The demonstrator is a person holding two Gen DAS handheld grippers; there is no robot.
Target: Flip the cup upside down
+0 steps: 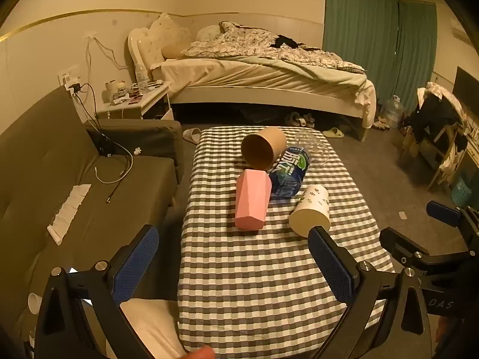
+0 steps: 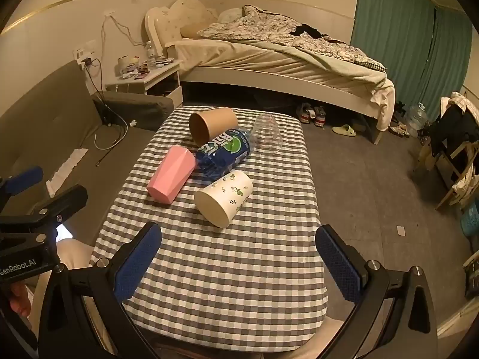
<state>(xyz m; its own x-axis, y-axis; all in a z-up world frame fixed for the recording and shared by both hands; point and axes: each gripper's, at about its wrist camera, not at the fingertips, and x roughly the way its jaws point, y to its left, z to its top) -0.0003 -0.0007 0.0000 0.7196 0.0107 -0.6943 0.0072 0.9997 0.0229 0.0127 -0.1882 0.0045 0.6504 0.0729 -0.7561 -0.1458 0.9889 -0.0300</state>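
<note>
- Blue-padded fingers of our left gripper (image 1: 233, 257) stand wide apart with nothing between them, hovering over the near part of the checked bench (image 1: 254, 284).
- Our right gripper (image 2: 238, 257) is spread just as wide and empty, above the near end of the same bench (image 2: 224, 284).
- Each gripper shows at the edge of the other's view: the right one far to the right of the left gripper, the left one far to the left of the right gripper.
- Just ahead of our right gripper lies the white cup with green leaf print (image 2: 223, 199), on its side, its flat base turned toward us; in the left wrist view this cup (image 1: 310, 211) sits directly beyond the left gripper's right finger.
- Ahead and to the left of our right gripper lies the pink faceted cup (image 2: 172, 178), also on its side; it sits straight ahead of our left gripper (image 1: 251, 200).
- Beyond those two, a blue labelled bottle (image 2: 226, 154) lies on its side, touching or nearly touching the pink cup.
- Farther out, a brown paper cup (image 2: 211, 125) lies tipped with its open mouth facing us.
- To the right of the brown cup, a clear glass (image 2: 268, 136) lies at the far end of the bench.
- Left of both grippers, beside the bench, runs a dark sofa (image 1: 89, 194) with cables on it.
</note>
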